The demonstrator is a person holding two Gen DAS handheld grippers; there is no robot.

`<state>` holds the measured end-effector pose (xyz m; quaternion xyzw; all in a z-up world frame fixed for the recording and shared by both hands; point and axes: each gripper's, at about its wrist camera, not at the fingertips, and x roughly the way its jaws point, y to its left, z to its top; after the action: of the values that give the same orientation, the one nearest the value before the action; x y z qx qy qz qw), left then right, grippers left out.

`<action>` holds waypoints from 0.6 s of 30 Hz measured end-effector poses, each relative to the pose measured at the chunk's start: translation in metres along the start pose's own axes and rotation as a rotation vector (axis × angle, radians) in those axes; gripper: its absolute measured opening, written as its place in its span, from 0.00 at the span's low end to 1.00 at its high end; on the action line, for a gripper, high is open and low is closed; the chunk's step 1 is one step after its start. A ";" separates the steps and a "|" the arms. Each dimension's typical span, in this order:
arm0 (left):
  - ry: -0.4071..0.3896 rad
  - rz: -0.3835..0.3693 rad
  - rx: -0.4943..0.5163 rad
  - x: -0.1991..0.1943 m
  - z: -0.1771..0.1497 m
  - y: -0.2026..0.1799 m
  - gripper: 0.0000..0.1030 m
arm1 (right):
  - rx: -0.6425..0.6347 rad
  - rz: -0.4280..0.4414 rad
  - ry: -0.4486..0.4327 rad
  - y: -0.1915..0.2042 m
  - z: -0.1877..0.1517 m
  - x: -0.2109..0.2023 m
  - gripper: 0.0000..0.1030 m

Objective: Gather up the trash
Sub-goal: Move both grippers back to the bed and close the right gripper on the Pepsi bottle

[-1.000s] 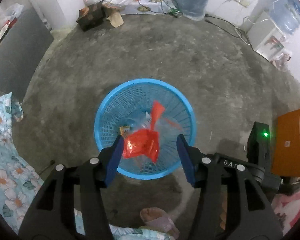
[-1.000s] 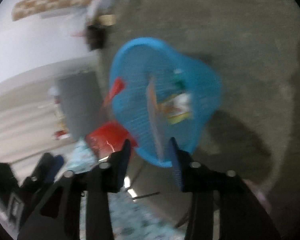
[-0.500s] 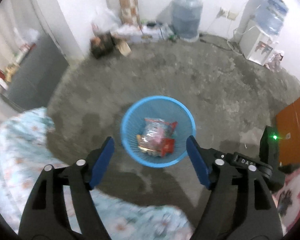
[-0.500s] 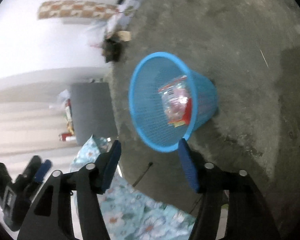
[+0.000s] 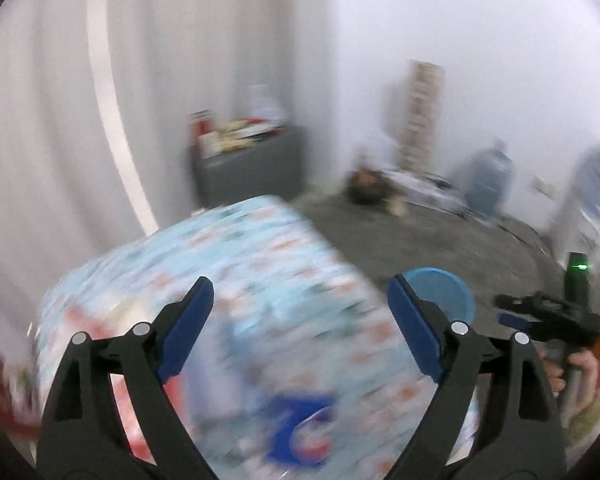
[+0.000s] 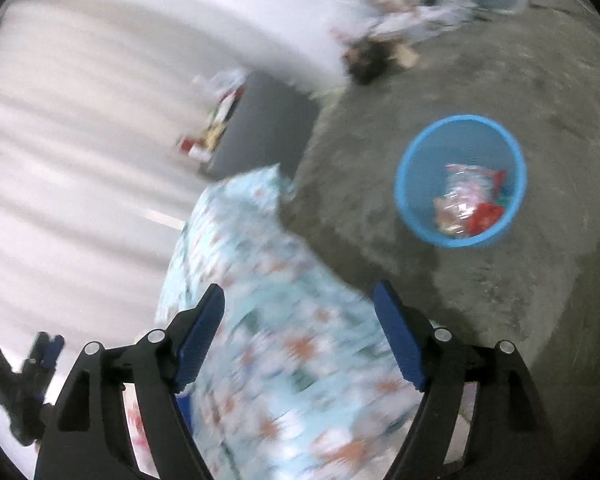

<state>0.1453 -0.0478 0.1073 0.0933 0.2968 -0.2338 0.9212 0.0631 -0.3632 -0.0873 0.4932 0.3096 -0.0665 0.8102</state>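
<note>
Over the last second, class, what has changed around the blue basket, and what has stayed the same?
The red wrapper left the left tongs and now lies in the blue basket with the other wrappers. Both the left and the right tongs have been opening, are empty, and have pulled up and away toward the flowered cloth. The basket stands where it was on the floor.

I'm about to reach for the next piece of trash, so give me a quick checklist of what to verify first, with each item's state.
1. Left gripper empty: ok; its jaws have just been opening and nothing is between them.
2. Right gripper empty: ok; its jaws have also just been opening, with nothing held.
3. Blue basket upright on the floor: ok.
4. Dropped wrappers inside the basket: ok, red and clear packets lie at the bottom.
5. Next trash located on the floral cloth: cannot tell; red and blue shapes show near the grippers, but the view is too blurred.
</note>
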 end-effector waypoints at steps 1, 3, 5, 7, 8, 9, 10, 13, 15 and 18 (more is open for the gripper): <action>-0.001 0.011 -0.036 -0.007 -0.009 0.013 0.82 | -0.027 0.007 0.028 0.013 -0.006 0.006 0.73; 0.011 0.023 -0.109 -0.021 -0.037 0.041 0.82 | -0.073 0.017 0.081 0.033 -0.016 0.018 0.73; 0.018 0.023 -0.125 -0.028 -0.057 0.050 0.82 | -0.111 0.025 0.152 0.056 -0.032 0.032 0.73; 0.019 0.029 -0.124 -0.035 -0.079 0.054 0.82 | -0.129 0.038 0.195 0.072 -0.047 0.040 0.73; 0.024 0.027 -0.120 -0.037 -0.090 0.054 0.82 | -0.140 0.049 0.221 0.081 -0.056 0.044 0.73; 0.036 0.026 -0.116 -0.037 -0.102 0.053 0.82 | -0.153 0.064 0.253 0.092 -0.067 0.051 0.73; 0.059 0.019 -0.109 -0.035 -0.114 0.053 0.82 | -0.165 0.077 0.280 0.100 -0.076 0.057 0.73; 0.110 0.004 -0.104 -0.030 -0.144 0.056 0.82 | -0.192 0.114 0.369 0.119 -0.103 0.073 0.73; 0.130 0.004 -0.102 -0.029 -0.156 0.060 0.82 | -0.200 0.142 0.426 0.133 -0.121 0.082 0.73; 0.132 -0.004 -0.090 -0.031 -0.169 0.065 0.82 | -0.208 0.156 0.486 0.147 -0.146 0.093 0.73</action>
<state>0.0702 0.0726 -0.0084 0.0666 0.3674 -0.2154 0.9023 0.1343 -0.1483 -0.0759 0.4313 0.4614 0.1484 0.7610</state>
